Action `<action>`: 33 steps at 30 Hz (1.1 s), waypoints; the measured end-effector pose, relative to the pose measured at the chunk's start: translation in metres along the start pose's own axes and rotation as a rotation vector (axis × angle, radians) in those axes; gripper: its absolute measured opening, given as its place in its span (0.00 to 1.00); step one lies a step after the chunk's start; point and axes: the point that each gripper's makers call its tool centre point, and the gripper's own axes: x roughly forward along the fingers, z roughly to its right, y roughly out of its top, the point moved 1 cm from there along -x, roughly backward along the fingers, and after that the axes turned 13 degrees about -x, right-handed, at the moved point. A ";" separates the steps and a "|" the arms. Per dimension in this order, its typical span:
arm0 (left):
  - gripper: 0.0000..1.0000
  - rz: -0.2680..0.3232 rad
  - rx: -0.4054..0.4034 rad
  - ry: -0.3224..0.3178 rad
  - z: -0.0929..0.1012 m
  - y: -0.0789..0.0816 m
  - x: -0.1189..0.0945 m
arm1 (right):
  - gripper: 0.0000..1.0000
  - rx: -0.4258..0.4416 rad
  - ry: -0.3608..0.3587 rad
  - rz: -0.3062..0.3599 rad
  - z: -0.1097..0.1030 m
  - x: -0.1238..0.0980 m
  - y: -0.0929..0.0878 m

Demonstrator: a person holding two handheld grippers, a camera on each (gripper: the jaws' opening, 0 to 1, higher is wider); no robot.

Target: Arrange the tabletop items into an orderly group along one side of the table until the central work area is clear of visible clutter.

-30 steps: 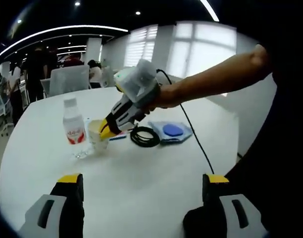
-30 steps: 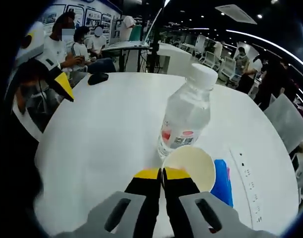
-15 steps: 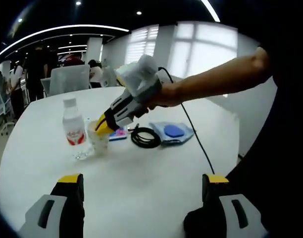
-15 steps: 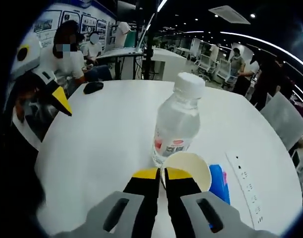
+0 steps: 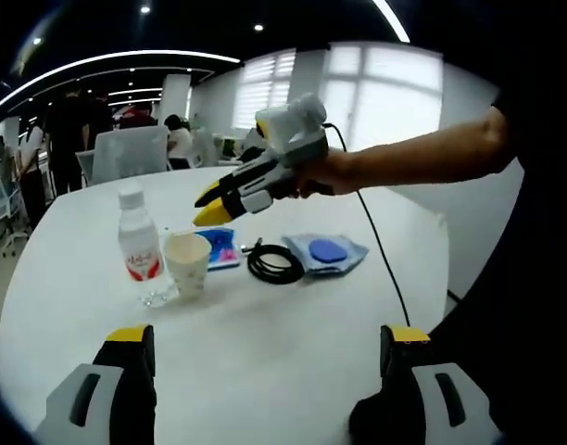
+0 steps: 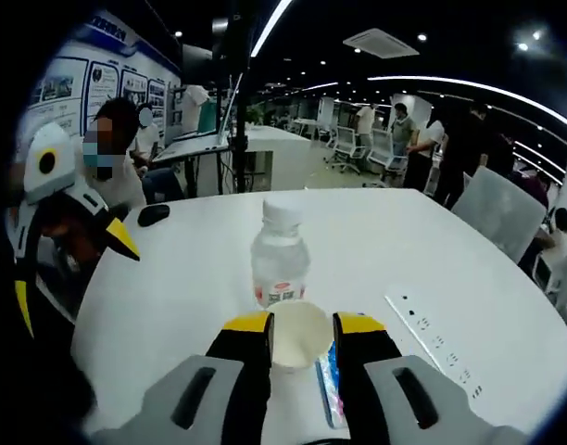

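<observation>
My right tongs [image 5: 207, 201] released, lifted above the cream paper cup [image 5: 187, 263], cup beside the clear plastic water bottle [image 5: 140, 247] on the round white counter [image 5: 265, 343], my left tongs [image 5: 265, 352] spread wide, black coiled cable [image 5: 275, 264] to the cup's right

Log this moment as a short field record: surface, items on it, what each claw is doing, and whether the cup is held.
surface: white table
items: water bottle, paper cup, black coiled cable, blue pouch, colourful flat packet
cup position: upright beside the bottle, free of both claws
right claw: open, raised above the cup
left claw: open, low over bare table
table strip: power strip
</observation>
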 end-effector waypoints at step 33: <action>1.00 -0.004 -0.011 0.031 -0.017 0.005 0.005 | 0.08 0.060 -0.087 -0.218 0.039 0.029 -0.107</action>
